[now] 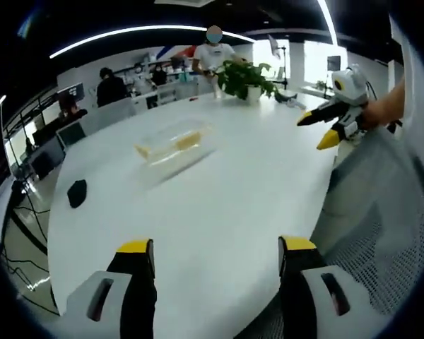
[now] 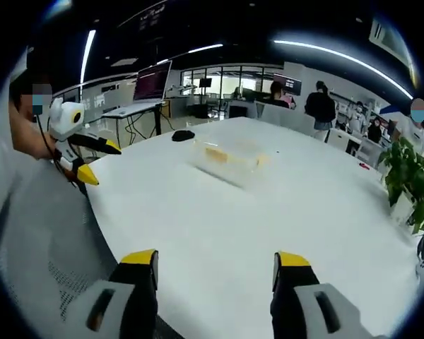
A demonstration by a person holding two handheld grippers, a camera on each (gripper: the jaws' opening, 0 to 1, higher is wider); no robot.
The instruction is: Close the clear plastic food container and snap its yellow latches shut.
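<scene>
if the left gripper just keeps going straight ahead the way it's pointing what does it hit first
Probably the clear container, though it sits slightly left of the left gripper line. Bare white table lies between them; depth is hard to judge.

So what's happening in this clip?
A person holds a gripper in each hand over a white table. Both the left gripper and the right gripper are open and holding nothing. The clear food container with yellow latches sits untouched further out on the table, well apart from both. A potted plant and a small black object also sit there.
</scene>
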